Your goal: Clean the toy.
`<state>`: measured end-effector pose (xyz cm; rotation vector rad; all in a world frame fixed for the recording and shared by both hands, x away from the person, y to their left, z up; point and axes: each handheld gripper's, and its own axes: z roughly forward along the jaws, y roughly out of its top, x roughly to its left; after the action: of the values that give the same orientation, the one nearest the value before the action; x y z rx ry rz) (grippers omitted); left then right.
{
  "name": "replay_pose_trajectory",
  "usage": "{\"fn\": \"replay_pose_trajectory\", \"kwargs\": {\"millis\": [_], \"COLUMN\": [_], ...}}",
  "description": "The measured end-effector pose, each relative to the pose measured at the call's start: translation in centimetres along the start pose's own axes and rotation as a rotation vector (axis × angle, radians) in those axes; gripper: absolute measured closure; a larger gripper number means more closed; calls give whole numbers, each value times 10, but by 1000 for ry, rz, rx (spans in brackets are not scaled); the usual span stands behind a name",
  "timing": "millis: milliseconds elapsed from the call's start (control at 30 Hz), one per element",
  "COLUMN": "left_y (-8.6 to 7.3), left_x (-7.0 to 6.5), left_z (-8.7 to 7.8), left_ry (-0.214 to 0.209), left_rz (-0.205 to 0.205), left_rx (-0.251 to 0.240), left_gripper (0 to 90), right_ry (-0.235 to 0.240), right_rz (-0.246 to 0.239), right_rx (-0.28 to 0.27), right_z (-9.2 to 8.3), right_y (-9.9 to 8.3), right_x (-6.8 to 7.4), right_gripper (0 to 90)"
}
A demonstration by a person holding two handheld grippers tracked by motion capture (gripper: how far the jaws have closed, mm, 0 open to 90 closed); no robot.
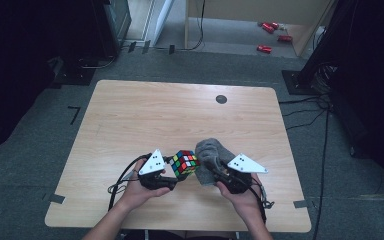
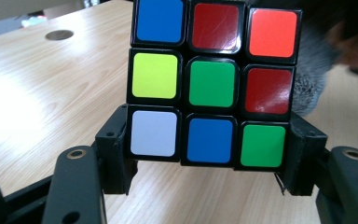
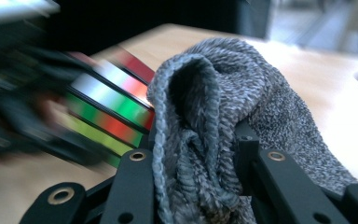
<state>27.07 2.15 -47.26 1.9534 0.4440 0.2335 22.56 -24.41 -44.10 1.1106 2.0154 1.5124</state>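
Grey knitted cloth [image 3: 200,135] is bunched between the narrow jaws of the right gripper [image 1: 219,171], pinched firmly and lifted off the table [image 1: 145,115]; it hangs near the middle of the near edge, just right of the puzzle cube [image 1: 185,163], its folds close against the cube's right side. The left gripper [image 1: 172,174] has its jaws half wide and clamped on the cube's two lower sides, as the left gripper view shows, with the cube [image 2: 213,84] held upright above the wood and a mixed face of blue, red, orange, yellow, green and white squares turned to the camera.

By my reading the work is wiping the cube with the cloth; both picks are done, and the cloth is brought up to the cube, but whether it presses on a face I cannot tell, since the right gripper view is blurred there; the rubbing itself, and setting both things down, seem left to do.

Around them the tabletop carries a small dark round cap [image 1: 221,99] at the far side, well apart; red objects [image 1: 271,35] lie on the floor beyond; nothing stands between cloth and cube.
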Motion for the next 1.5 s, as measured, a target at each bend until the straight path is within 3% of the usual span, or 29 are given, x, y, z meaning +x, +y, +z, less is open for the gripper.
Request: {"fn": "replay_pose_trajectory", "kwargs": {"millis": [67,133,233,367,500,700,767,833,933,1000,1133,1233,1300,1367,1500], "left_y": [1,1,1,2,3,6,7,8,8,7,6,6,6,6,7], "left_x": [-2,-2,-2,-4,-6,-10,-10,-8,-5,-4,-8,-12,-13,-12,-10], "left_z": [0,-2,-5,-6,-5,-3,-6,-9,-8,-7,-2,-2,-2,-3,-7], "left_ry": [-1,-6,-10,-19,-32,-32,-33,-42,-53,-49,-23,-20,-11,6,3], "left_rz": [13,14,21,35,38,60,64,53,35,35,64,87,93,106,95], "left_rx": [-21,-33,-40,-56,-69,-63,-77,-92,-105,-102,-65,-59,-54,-42,-55], "left_gripper": [347,347,347,346,347,348,347,347,347,348,348,348,348,348,347], "right_ry": [13,18,73,66,53,65,71,46,65,52,100,155,178,169,146], "right_rz": [-26,-11,87,130,113,59,69,82,147,133,120,140,116,94,133], "right_rx": [-32,-48,-70,-55,-51,-93,-102,-85,-59,-73,-141,-147,-139,-132,-130], "right_z": [-2,-1,-1,1,-3,-9,-9,-6,-4,-6,-15,-15,-11,-7,-4], "right_y": [7,9,5,-1,4,14,13,9,4,8,19,21,20,18,11], "right_x": [16,21,12,1,-1,13,9,3,-5,0,10,16,23,27,15], "right_gripper": [683,678,683,688,690,684,685,686,690,690,690,690,689,689,689]}}
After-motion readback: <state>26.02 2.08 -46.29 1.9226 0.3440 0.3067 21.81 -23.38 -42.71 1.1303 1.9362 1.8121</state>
